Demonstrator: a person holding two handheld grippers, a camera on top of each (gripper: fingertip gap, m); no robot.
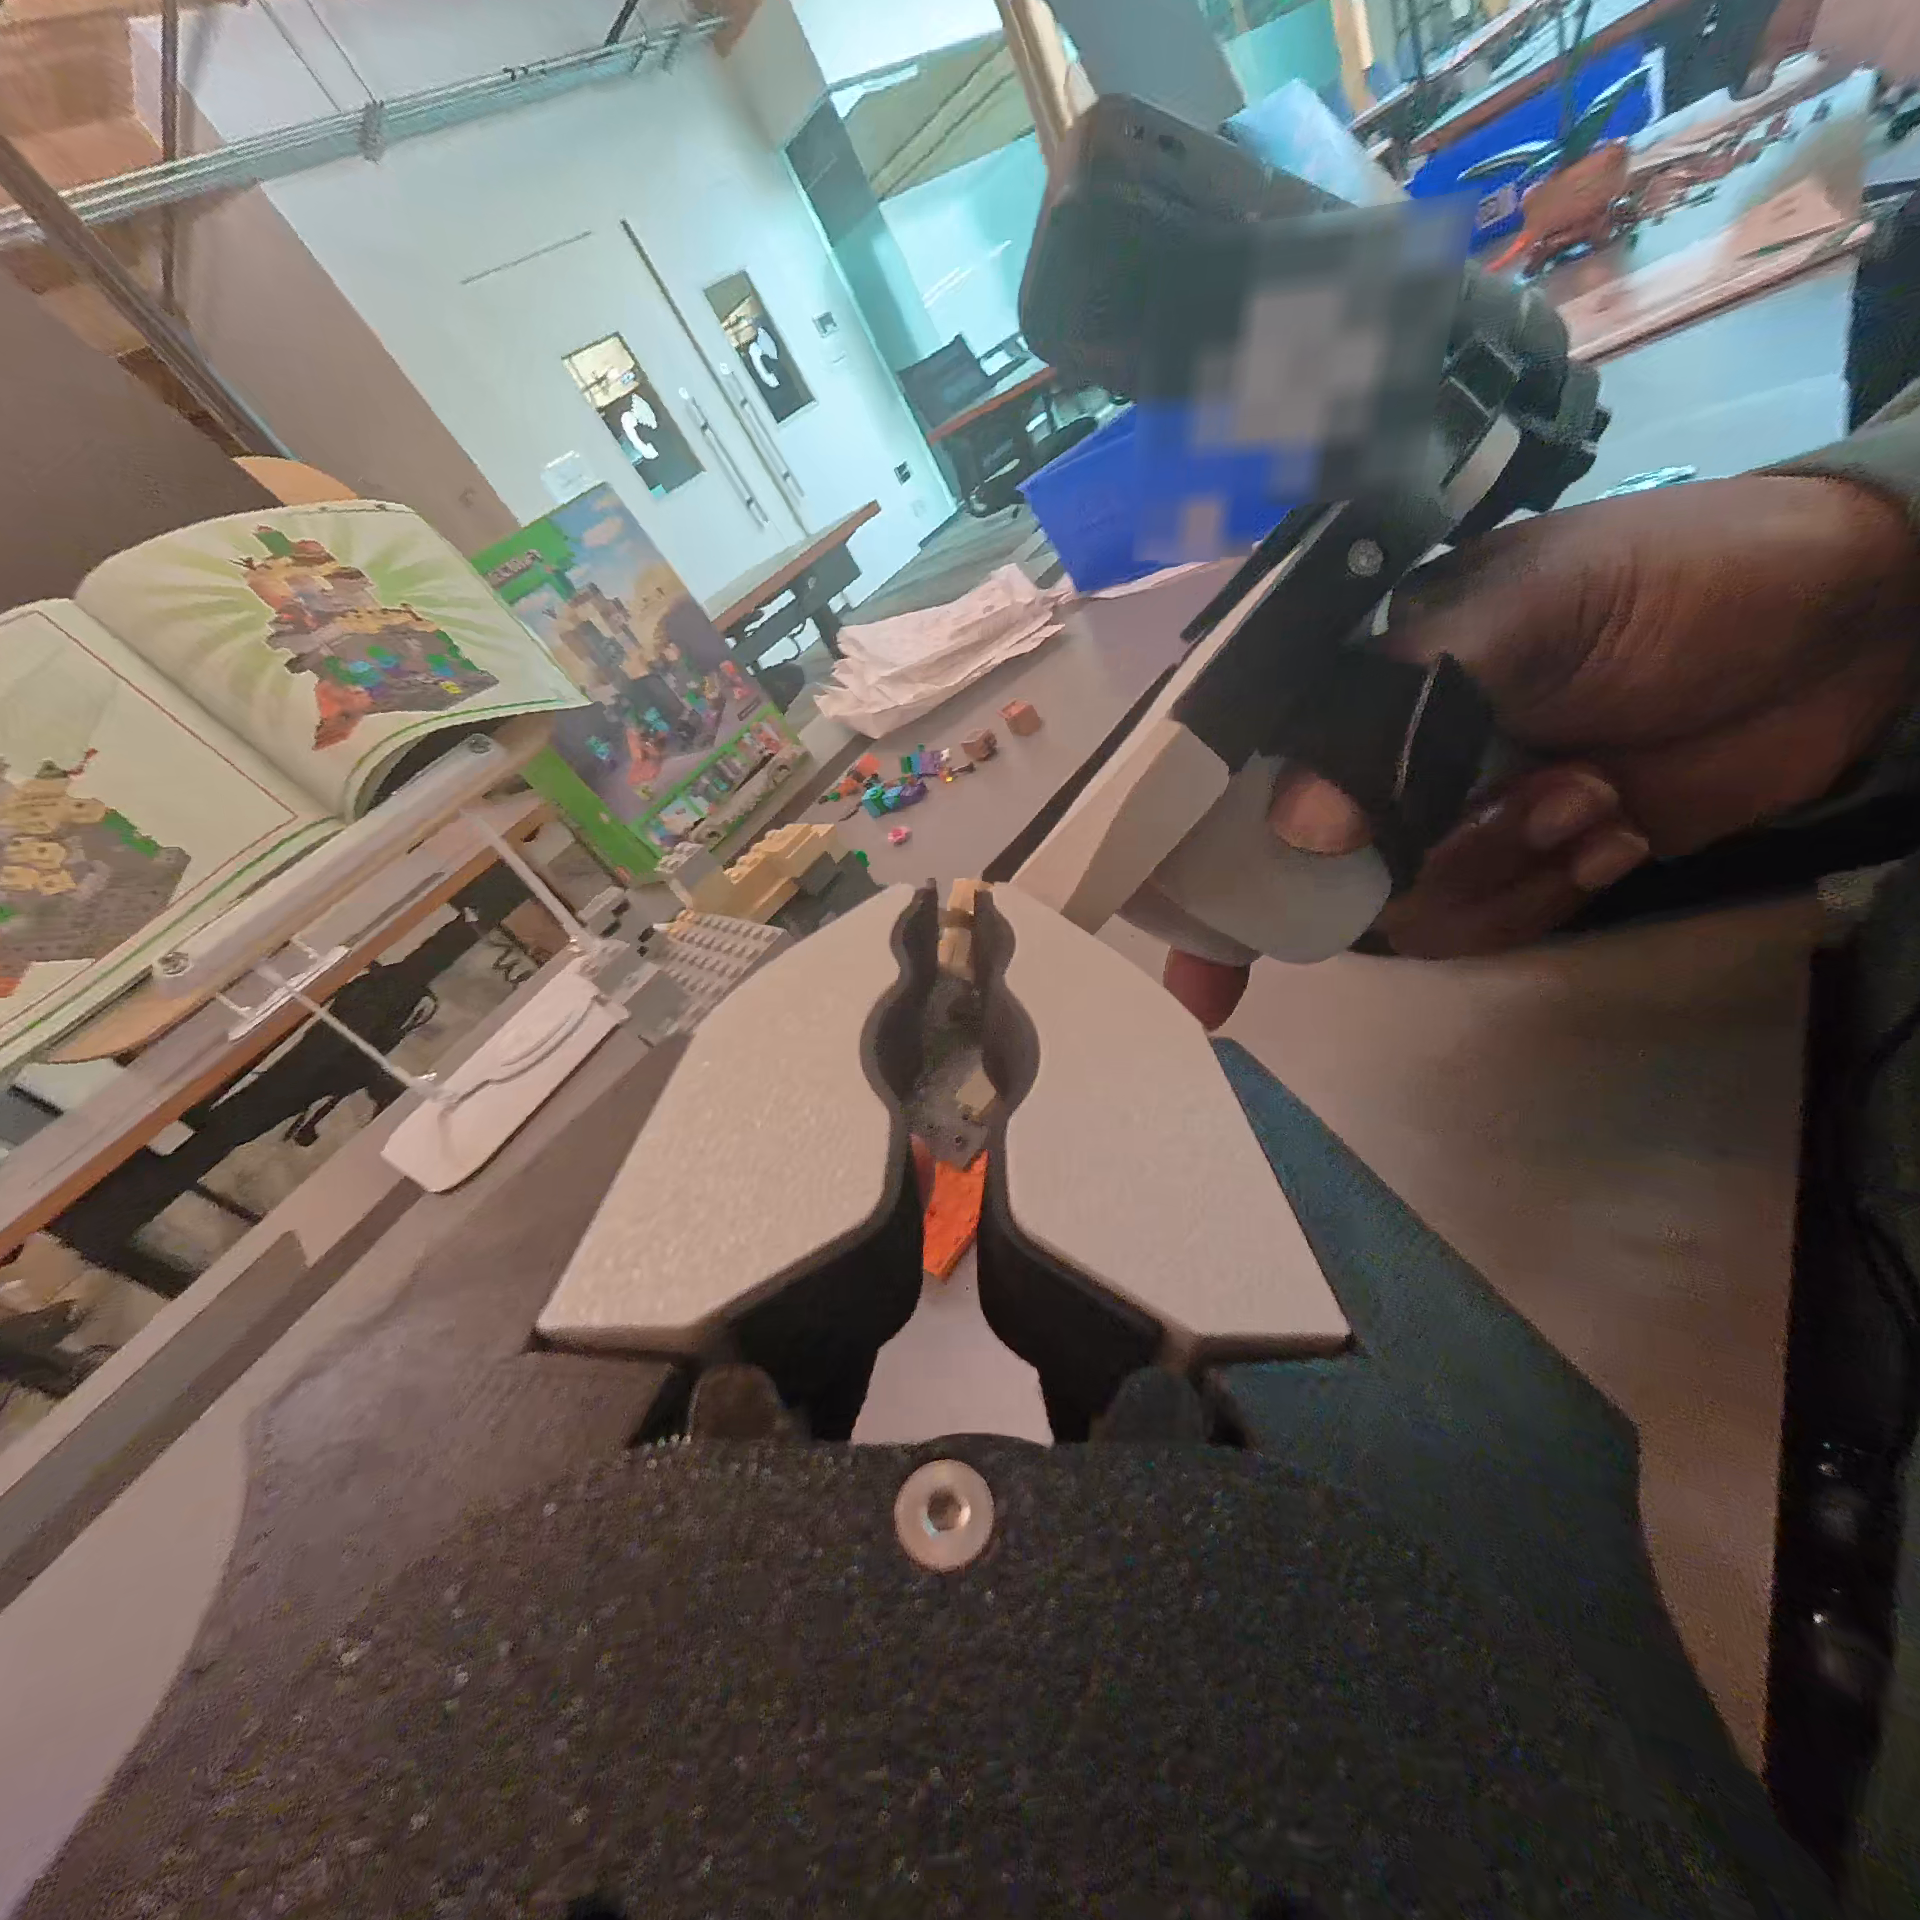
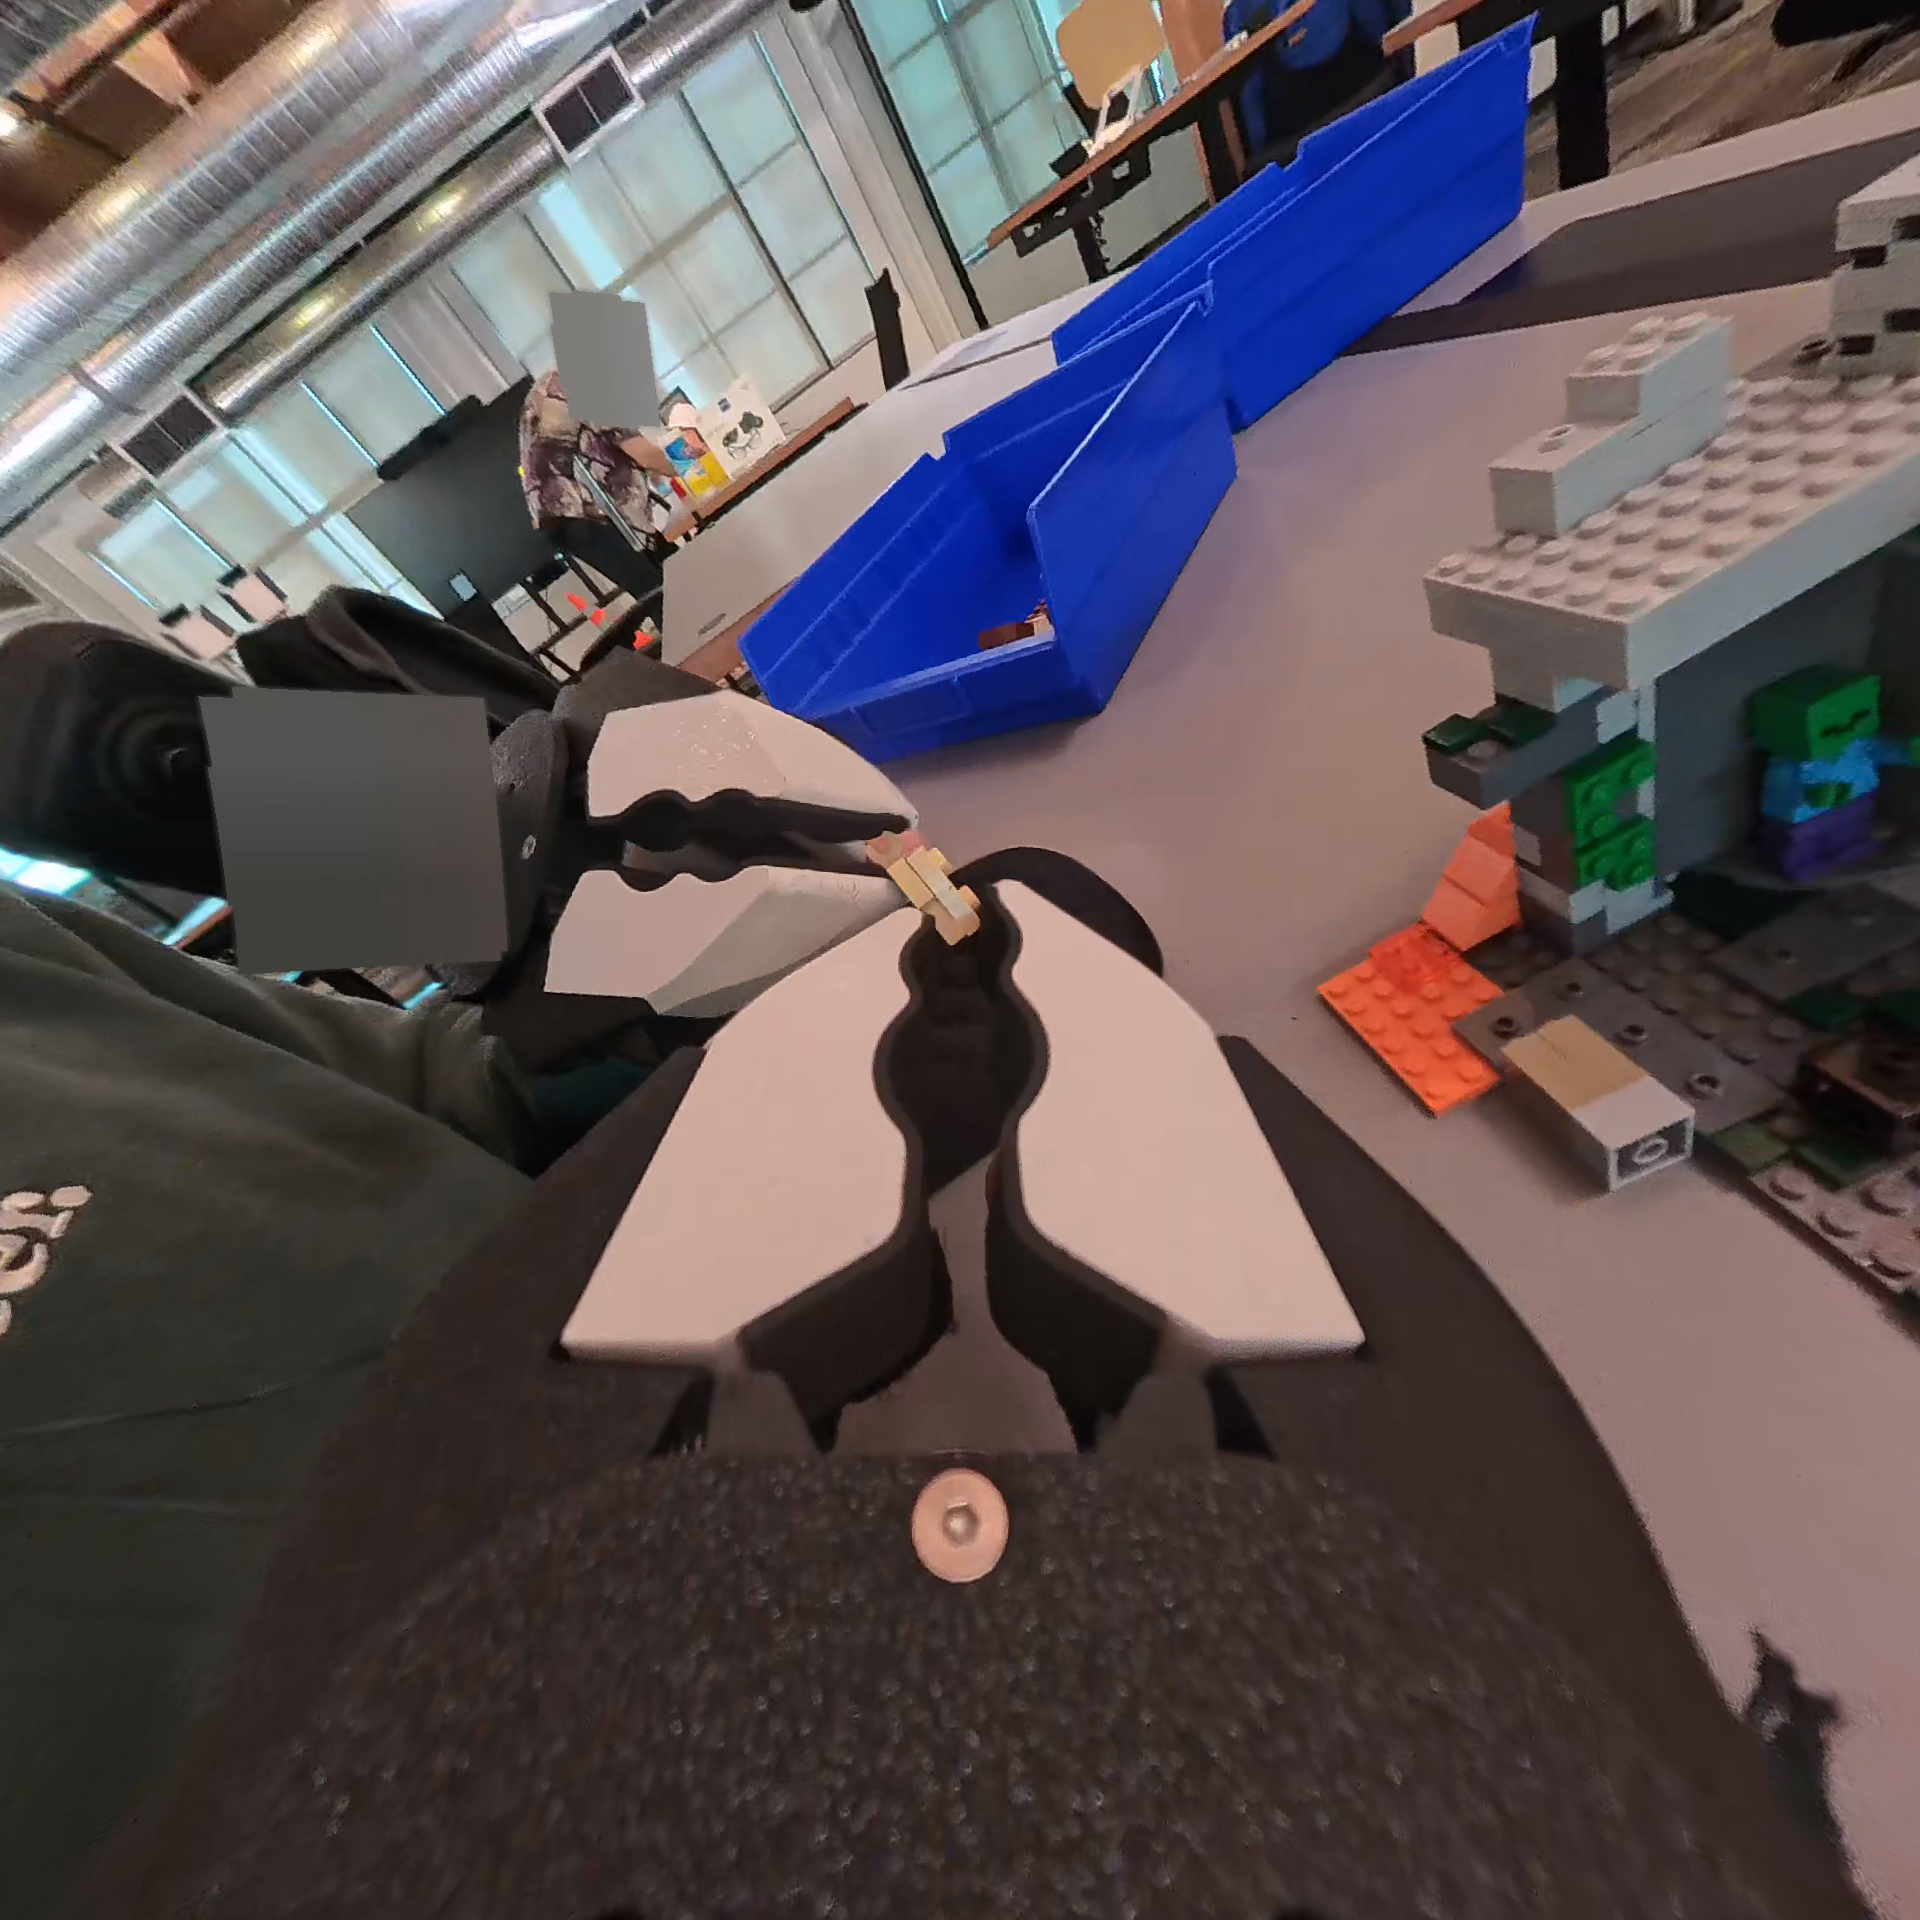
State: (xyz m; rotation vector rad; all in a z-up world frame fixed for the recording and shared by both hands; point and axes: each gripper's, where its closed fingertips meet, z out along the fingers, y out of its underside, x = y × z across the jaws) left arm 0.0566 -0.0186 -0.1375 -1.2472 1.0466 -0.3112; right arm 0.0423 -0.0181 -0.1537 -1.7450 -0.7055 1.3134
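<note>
Both grippers are meeting tip to tip above the grey table (image 2: 1247, 727), sharing one small tan brick piece (image 2: 935, 888). The left gripper (image 2: 883, 844) is coming in from the side, fingers pinched on one end; the right gripper (image 2: 971, 914) is pointing forward, fingers clamped on the other end, apparently so the piece is braced from both sides. The brick model (image 2: 1662, 644) is standing just beside, blue bins (image 2: 1039, 582) behind.
</note>
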